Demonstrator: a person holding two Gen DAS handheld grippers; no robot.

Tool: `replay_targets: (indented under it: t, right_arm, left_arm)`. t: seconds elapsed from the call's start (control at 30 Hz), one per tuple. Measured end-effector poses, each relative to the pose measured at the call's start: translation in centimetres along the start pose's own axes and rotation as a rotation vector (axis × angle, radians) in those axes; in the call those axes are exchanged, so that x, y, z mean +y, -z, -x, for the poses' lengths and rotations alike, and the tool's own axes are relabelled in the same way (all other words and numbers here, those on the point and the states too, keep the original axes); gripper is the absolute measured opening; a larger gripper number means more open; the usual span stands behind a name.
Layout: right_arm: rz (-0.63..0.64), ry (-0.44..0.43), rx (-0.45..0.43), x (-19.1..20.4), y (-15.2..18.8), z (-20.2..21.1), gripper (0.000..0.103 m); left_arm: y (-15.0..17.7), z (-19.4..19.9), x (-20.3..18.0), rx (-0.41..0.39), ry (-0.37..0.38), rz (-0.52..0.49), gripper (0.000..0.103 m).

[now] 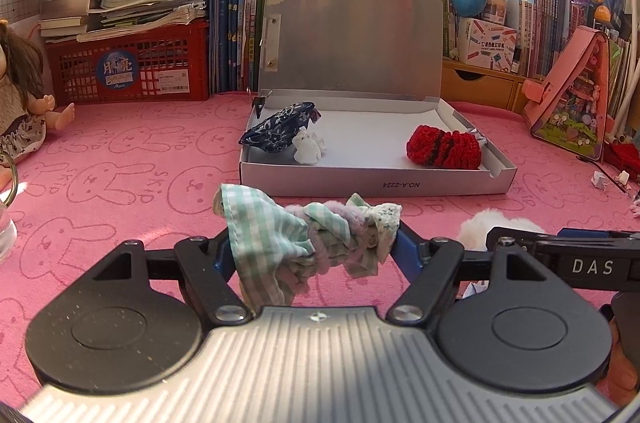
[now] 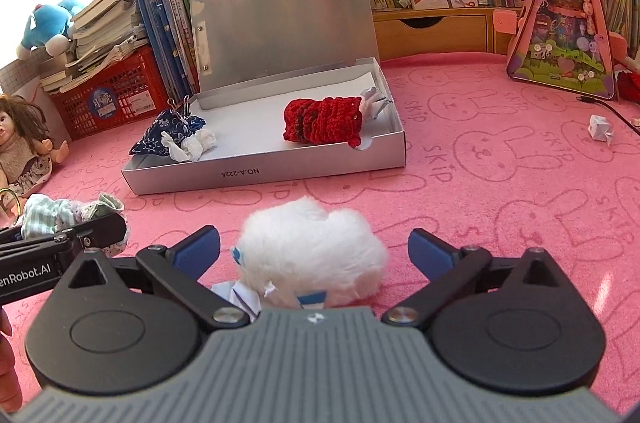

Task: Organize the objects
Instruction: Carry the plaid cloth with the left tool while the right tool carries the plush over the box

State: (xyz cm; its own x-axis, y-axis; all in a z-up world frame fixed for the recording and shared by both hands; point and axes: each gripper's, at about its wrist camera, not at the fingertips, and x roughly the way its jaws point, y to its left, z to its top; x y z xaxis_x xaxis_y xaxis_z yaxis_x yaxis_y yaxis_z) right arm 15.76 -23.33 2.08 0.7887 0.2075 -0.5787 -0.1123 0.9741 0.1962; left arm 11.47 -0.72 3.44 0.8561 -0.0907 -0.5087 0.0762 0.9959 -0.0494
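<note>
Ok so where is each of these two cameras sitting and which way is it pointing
Left wrist: sits on the left gripper, faces forward over the pink cloth to the open box; its own jaws clamp a green checked cloth bundle, the right gripper at the right edge.
Right wrist: sits on the right gripper, faces the same box; its open jaws flank a white fluffy toy.
Shared: box, red knitted piece, bookshelf.

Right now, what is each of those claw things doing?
Left gripper: closed on the checked cloth.
Right gripper: open, the white fluffy toy between its fingers, not gripped.
</note>
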Motion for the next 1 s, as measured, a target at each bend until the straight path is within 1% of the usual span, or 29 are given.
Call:
replay_targets:
  t: [0.23,0.33,0.37,0.43,0.47,0.77,1.0]
  right_arm:
    - [-0.006,0.047,0.081,0.7,-0.1,-2.0,0.103]
    - [-0.014,0.042,0.108,0.7,-0.1,-2.2,0.096]
    - [-0.009,0.046,0.103,0.8,-0.1,-2.2,0.091]
    - [-0.012,0.033,0.102,0.7,-0.2,-2.0,0.084]
    - [-0.016,0.031,0.103,0.6,-0.3,-1.9,0.082]
    - [-0.011,0.005,0.083,0.4,-1.1,-1.4,0.081]
    - [0.000,-0.008,0.044,0.2,-3.3,-1.0,0.081]
  left_arm:
    - [0.0,-0.3,0.0,0.000,0.001,-0.001,0.078]
    - [0.0,-0.5,0.1,0.002,0.001,-0.001,0.078]
    - [0.0,-0.5,0.1,0.001,0.001,-0.001,0.078]
    - [0.0,-0.5,0.1,0.001,0.001,0.000,0.078]
    - [0.0,-0.6,0.1,0.001,0.001,0.001,0.078]
    - [-0.2,-1.1,0.4,0.000,0.001,-0.002,0.078]
    - [-1.9,-1.8,0.6,-0.014,0.013,-0.003,0.078]
